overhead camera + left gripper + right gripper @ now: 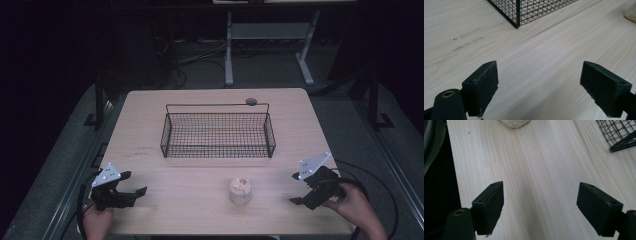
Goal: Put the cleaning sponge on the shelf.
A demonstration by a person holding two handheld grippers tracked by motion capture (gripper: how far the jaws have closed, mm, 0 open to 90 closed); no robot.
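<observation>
From the high view we see the pale lump (240,190) on the table (150,125) between our 2 empty, wide-open grippers, left gripper (131,194) and right gripper (299,189), the wire basket (218,134) well behind it.

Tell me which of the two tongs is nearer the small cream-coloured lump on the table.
The right tongs: in the high view the small cream-coloured lump sits right of the table's middle, closer to them than to the left tongs.

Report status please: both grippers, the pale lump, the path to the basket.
Left gripper open, empty. Right gripper open, empty. Pale lump on table between them, untouched. Wire basket beyond it, nothing between.
</observation>
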